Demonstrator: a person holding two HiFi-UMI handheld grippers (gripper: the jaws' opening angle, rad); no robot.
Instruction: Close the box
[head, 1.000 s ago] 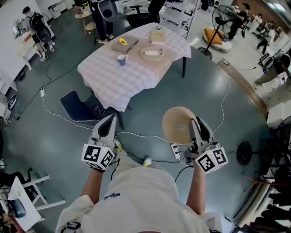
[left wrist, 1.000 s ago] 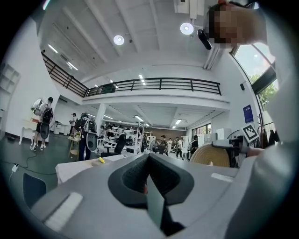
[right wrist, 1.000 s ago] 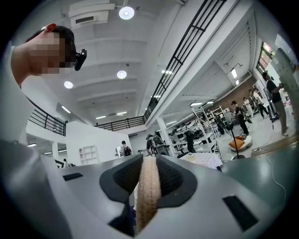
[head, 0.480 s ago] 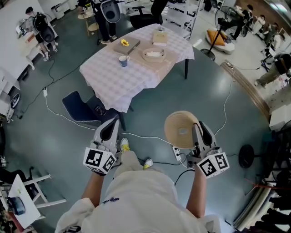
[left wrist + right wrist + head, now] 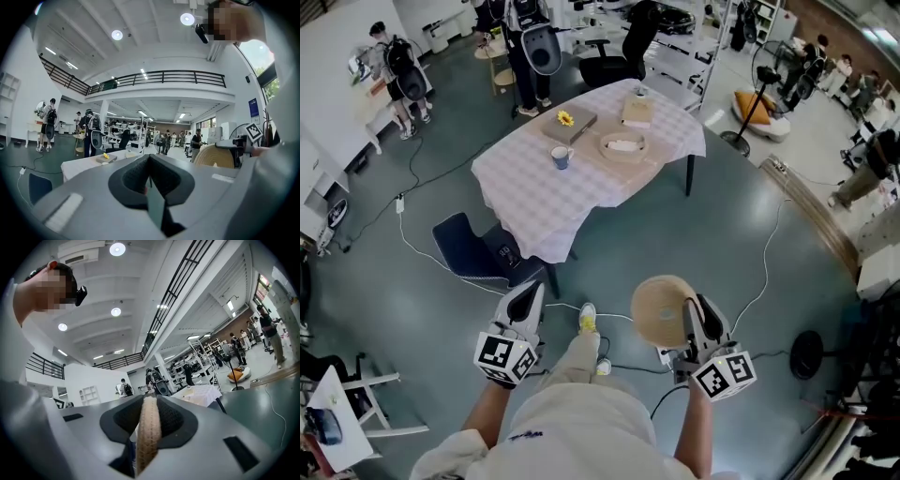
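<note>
A round, flat woven lid (image 5: 661,309) stands on edge in my right gripper (image 5: 694,311), whose jaws are shut on its rim. In the right gripper view the lid's tan edge (image 5: 148,427) fills the gap between the dark pads. My left gripper (image 5: 528,292) hangs at the same height to the left, shut with nothing in it. The left gripper view also catches the lid (image 5: 214,157) off to its right. A round woven box (image 5: 622,146) sits open on the checked table (image 5: 534,192), far ahead of both grippers.
On the table are a blue mug (image 5: 561,157), a grey case with a yellow flower (image 5: 567,124) and a tan box (image 5: 637,111). A dark blue chair (image 5: 473,248) stands at the table's near corner. White cables and a power strip (image 5: 664,354) cross the floor. Several people stand beyond.
The person has stepped toward the table, one shoe now out in front. Both grippers have sunk a little. The lid stays clamped in the right gripper.
</note>
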